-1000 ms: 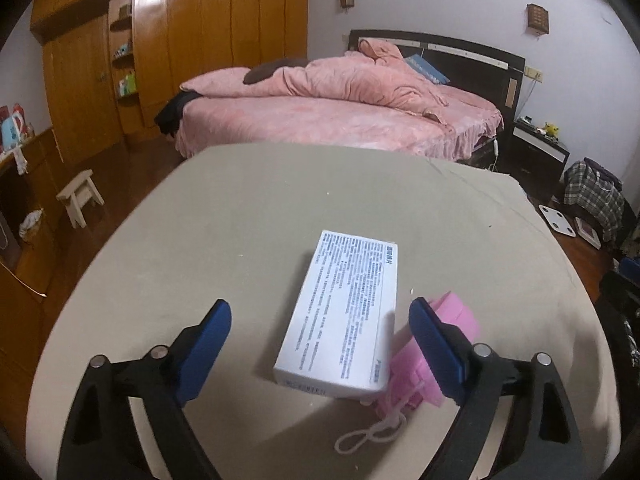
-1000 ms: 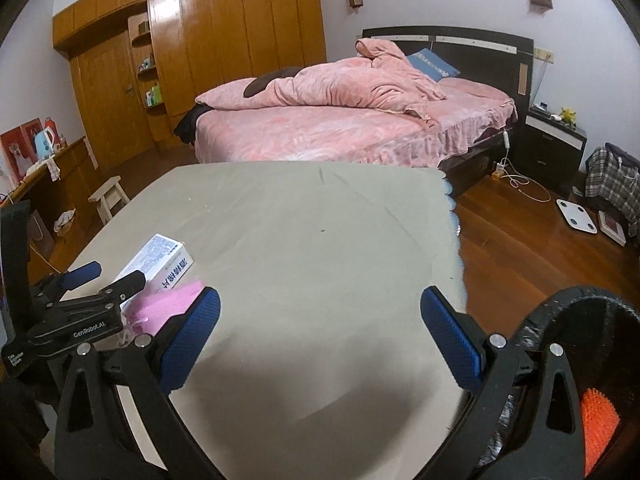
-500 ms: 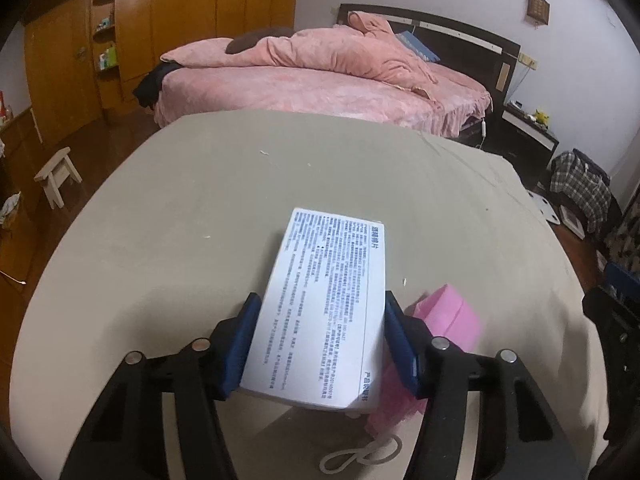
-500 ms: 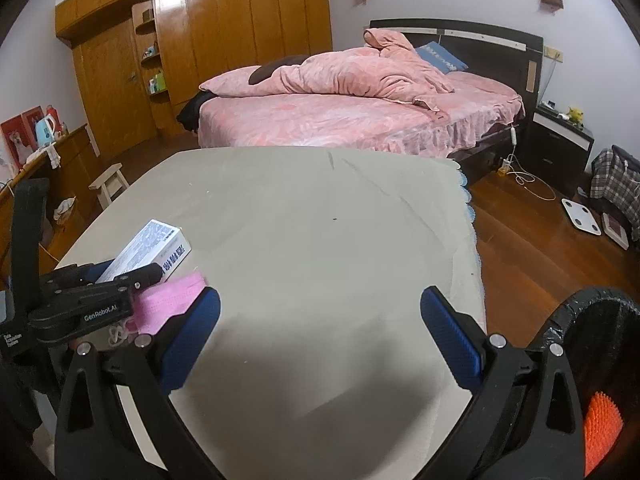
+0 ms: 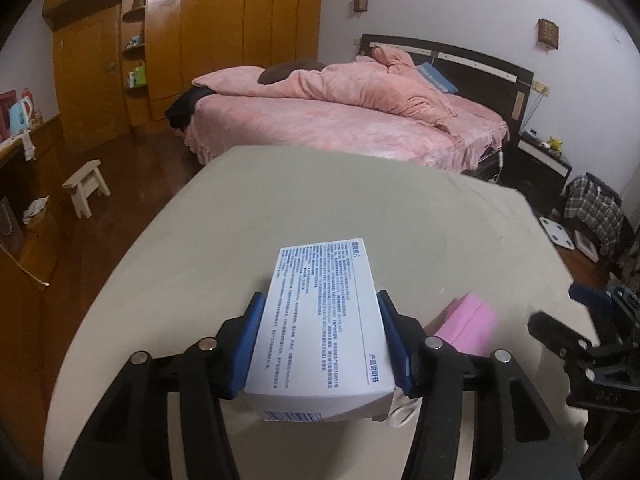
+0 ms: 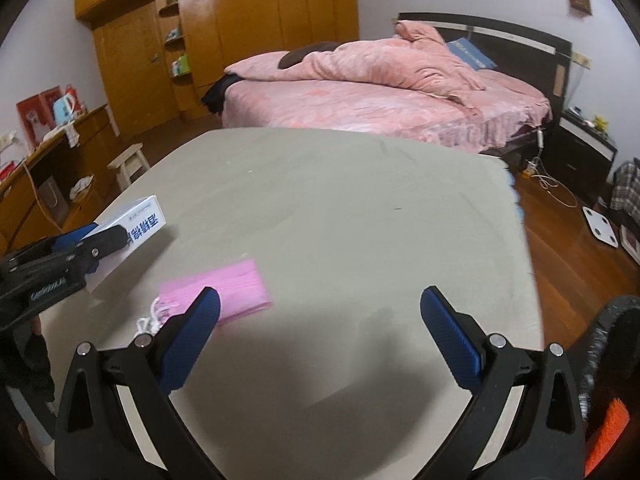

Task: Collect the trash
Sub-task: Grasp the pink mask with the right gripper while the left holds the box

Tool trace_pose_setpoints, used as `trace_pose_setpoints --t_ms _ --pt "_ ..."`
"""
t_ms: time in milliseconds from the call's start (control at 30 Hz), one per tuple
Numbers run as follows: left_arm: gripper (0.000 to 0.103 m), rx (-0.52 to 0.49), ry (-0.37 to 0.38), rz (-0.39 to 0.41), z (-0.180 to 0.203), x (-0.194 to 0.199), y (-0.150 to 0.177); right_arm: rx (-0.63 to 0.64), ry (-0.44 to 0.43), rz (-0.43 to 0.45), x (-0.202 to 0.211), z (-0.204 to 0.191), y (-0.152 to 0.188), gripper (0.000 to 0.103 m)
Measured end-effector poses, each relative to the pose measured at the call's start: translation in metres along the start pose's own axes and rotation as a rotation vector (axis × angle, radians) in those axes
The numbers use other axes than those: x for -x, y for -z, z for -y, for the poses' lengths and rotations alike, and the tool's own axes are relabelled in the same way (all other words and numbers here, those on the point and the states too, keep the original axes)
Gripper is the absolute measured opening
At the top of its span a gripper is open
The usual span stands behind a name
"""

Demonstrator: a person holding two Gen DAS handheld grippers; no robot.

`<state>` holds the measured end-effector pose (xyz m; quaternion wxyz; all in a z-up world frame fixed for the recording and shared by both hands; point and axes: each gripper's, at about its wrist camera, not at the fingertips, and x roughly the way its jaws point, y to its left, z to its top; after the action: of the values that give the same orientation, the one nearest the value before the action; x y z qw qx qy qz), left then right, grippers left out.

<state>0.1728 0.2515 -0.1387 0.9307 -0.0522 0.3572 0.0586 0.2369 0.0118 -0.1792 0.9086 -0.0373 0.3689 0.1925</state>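
My left gripper (image 5: 320, 340) is shut on a white box with blue print (image 5: 322, 316) and holds it lifted above the grey table (image 5: 320, 200). In the right wrist view the box (image 6: 138, 222) shows at the left, clamped by the left gripper (image 6: 90, 242). A pink face mask with white ear loops (image 6: 224, 292) lies flat on the table; it also shows in the left wrist view (image 5: 466, 322) to the right of the box. My right gripper (image 6: 320, 320) is open and empty, above the table just right of the mask.
A black bin with something orange inside (image 6: 608, 400) stands off the table's right edge. A pink bed (image 5: 340, 120) is beyond the table. A small white stool (image 5: 86, 186) and a wooden wardrobe (image 5: 200, 40) are at the left.
My left gripper closed on the white box and lifted it off the table. The pink mask, which lay partly under the box, now lies exposed. The right gripper moved left toward the mask.
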Motion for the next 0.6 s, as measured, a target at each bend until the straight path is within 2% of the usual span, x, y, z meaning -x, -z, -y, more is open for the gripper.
trace_pose_setpoints --t_ms 333,400,500,600 --pt "0.055 0.027 -0.065 -0.001 -0.025 0.002 0.015 0.009 -0.018 -0.062 -0.035 -0.032 -0.009 0.096" --pt "0.055 0.032 -0.064 -0.008 -0.027 0.000 0.017 0.031 -0.022 -0.080 -0.039 -0.038 -0.009 0.086" --pt "0.055 0.034 -0.065 -0.022 -0.029 -0.003 0.019 0.049 -0.022 -0.117 -0.045 -0.042 -0.006 0.082" --pt "0.055 0.035 -0.058 -0.038 -0.029 -0.005 0.019 0.062 -0.049 -0.153 -0.052 -0.047 -0.005 0.068"
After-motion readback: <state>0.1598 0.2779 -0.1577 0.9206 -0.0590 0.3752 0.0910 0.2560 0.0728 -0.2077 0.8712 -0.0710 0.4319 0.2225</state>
